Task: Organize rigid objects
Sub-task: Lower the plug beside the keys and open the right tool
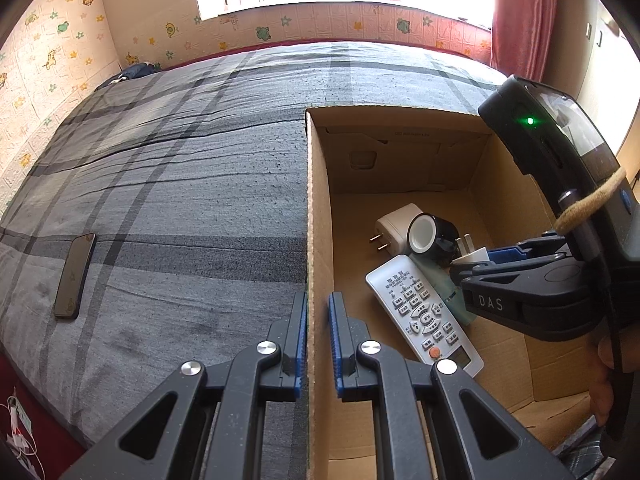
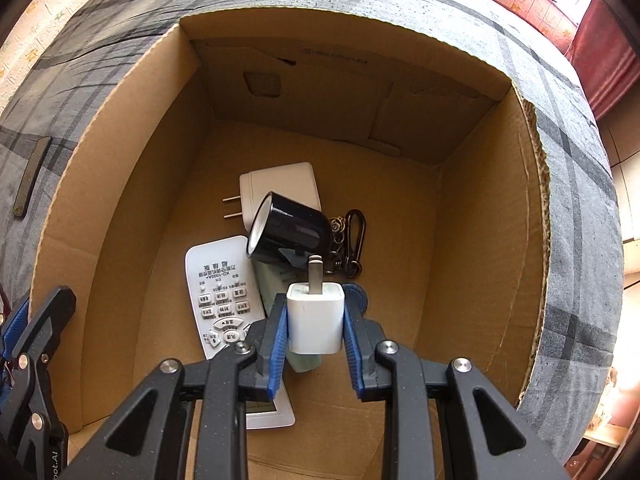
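My left gripper (image 1: 318,300) is shut on the left wall of an open cardboard box (image 1: 316,208) that stands on the bed. My right gripper (image 2: 316,302) points down into the box (image 2: 480,240), shut on a small white charger plug (image 2: 316,320) with its prong facing away from me. It also shows in the left wrist view as the right gripper (image 1: 476,262). On the box floor under it lie a white remote (image 2: 218,292), a black cup (image 2: 290,228), a larger white adapter (image 2: 280,184), a pale green tube (image 2: 272,280) and a key ring with a carabiner (image 2: 352,240).
A dark phone (image 1: 74,276) lies flat on the grey plaid bedspread (image 1: 180,160) left of the box. Walls, a window and a red curtain (image 1: 520,16) stand behind the bed. The right and far parts of the box floor are bare cardboard.
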Available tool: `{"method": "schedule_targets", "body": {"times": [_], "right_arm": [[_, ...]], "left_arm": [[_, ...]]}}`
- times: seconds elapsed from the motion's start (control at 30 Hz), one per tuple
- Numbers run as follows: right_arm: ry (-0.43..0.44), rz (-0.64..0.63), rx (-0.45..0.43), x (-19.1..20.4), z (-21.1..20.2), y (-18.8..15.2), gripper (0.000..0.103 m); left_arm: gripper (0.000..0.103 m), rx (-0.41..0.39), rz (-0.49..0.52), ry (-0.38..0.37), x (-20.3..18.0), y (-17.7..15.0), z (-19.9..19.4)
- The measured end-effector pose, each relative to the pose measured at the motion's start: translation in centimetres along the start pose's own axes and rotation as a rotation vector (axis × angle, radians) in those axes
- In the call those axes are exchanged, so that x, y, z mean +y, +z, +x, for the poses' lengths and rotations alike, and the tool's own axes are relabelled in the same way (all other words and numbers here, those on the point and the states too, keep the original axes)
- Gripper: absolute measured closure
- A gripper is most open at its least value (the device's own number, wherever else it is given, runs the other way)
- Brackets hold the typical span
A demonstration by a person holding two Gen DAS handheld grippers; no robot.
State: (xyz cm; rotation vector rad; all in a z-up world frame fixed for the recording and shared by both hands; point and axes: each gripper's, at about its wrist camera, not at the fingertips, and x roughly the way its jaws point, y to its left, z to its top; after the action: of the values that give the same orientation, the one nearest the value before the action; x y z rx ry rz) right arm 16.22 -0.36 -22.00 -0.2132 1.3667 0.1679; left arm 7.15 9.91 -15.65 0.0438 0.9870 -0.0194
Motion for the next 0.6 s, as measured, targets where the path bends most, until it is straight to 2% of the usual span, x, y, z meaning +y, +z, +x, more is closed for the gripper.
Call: {"method": "schedule_targets", "body": {"times": [0.4, 0.47, 0.53, 0.6], "right_arm": [[0.002, 0.009, -0.022, -0.4, -0.4, 0.3, 0.075], [0.003, 0.008, -0.023, -0.3, -0.7, 0.3, 0.071], [0.002, 0.007, -0.038, -0.1, -1.2, 0.2, 0.054], [0.001, 0.004, -0.056, 0.1, -1.7, 0.1, 0.051]], "left_arm": [[0.092, 0.001, 0.001, 0.001, 0.0, 0.0, 0.0], [0.092, 0.001, 0.001, 0.0, 0.0, 0.0, 0.0], [0.092, 0.002, 0.001, -0.001, 0.0, 0.0, 0.0], [0.092, 0.002, 0.001, -0.002, 0.0, 0.0, 0.0]]}}
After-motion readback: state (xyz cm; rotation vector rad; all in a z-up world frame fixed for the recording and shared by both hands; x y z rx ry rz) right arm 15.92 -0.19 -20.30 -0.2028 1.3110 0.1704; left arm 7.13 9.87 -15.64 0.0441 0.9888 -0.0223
